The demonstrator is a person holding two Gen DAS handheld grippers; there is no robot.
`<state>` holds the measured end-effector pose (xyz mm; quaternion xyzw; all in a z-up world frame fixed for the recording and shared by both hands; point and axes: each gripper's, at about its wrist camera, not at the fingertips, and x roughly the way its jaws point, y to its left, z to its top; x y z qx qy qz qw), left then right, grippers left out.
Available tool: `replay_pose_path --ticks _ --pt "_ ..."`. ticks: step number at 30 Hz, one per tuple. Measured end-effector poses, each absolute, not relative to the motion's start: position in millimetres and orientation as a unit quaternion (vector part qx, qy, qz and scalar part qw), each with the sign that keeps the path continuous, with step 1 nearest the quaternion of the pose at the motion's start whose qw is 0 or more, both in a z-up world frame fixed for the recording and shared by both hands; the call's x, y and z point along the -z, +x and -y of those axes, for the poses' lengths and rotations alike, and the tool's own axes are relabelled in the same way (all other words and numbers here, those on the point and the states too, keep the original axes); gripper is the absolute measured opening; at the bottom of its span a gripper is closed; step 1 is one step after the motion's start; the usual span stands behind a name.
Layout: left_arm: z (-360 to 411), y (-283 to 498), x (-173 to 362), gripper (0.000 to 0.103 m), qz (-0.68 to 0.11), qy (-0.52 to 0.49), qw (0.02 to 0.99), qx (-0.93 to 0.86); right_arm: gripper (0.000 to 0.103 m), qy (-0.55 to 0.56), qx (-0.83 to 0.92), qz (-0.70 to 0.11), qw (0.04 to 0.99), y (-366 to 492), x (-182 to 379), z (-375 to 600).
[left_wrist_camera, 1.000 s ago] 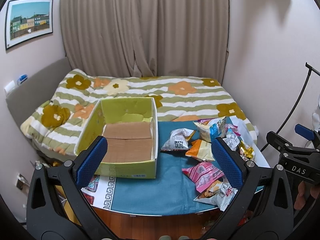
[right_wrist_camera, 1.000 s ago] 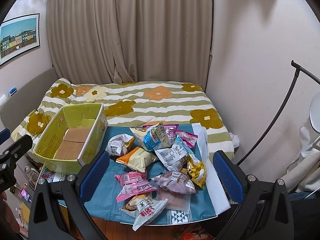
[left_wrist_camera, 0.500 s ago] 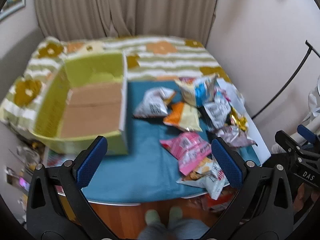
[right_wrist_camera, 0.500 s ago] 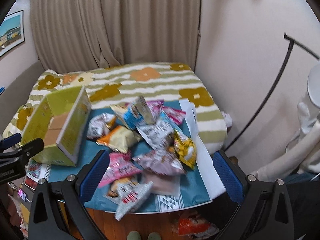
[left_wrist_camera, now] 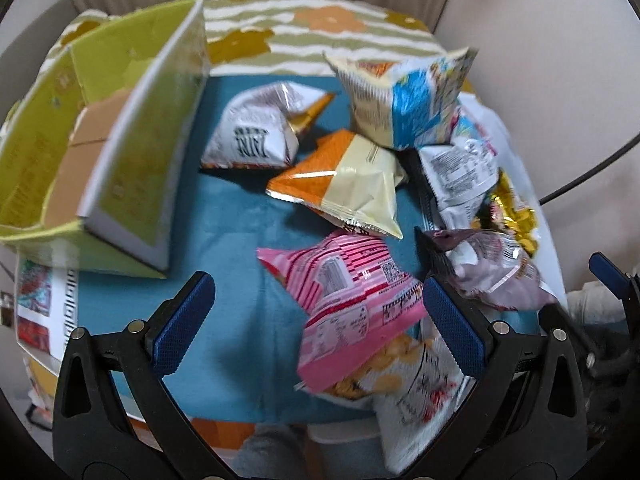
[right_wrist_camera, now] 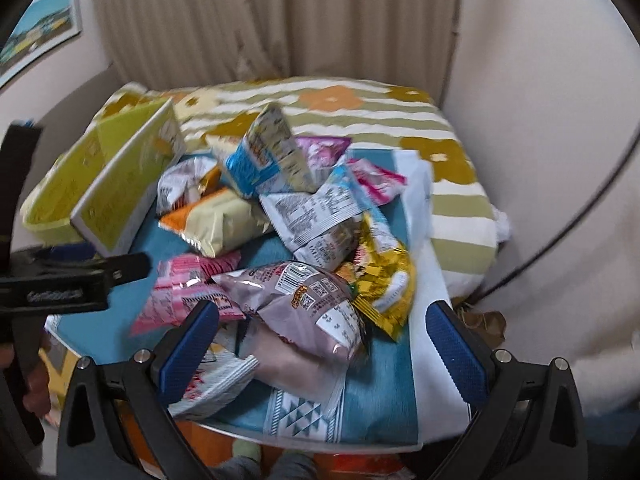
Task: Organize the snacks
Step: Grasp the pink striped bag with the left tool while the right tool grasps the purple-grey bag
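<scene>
Left gripper (left_wrist_camera: 316,326): jaws spread wide, nothing held, poised above the pink striped packet (left_wrist_camera: 348,308). Right gripper (right_wrist_camera: 324,342): jaws likewise wide apart and empty, above the mauve packet (right_wrist_camera: 304,300).

The snacks are crinkled foil and plastic pillow packs, heaped on the right half of a teal cloth (left_wrist_camera: 224,216) covering a low table. Among them are an orange-and-cream packet (left_wrist_camera: 344,184), a blue-and-cream bag (left_wrist_camera: 404,100) standing tallest, and a gold foil packet (right_wrist_camera: 384,276).

A yellow-green cardboard box (left_wrist_camera: 120,148) with a plain brown floor sits at the left, touching none of the packets.

Behind are a flower-striped bedspread (right_wrist_camera: 360,108), beige curtains (right_wrist_camera: 260,20) and a framed picture (right_wrist_camera: 36,36).

Barcodes and print panels are visible; motion blur probably prevents reading any brand.
</scene>
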<state>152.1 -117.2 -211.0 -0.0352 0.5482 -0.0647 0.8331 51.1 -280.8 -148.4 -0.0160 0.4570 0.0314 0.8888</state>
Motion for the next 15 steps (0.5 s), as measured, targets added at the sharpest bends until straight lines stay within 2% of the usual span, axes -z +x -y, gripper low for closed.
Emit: replay_pose_path --ticks 13,15 --pt "131.3 184.0 259.4 0.102 -0.595 -0.065 0.8 0.025 0.103 -0.144 -0.156 -0.473 0.855 84.0 194.9 264.6" --pt "132.6 187.7 266.0 0.093 -0.605 -0.064 0.793 0.024 0.103 -0.159 -0.169 -0.475 0.849 87.1 199.9 261.2"
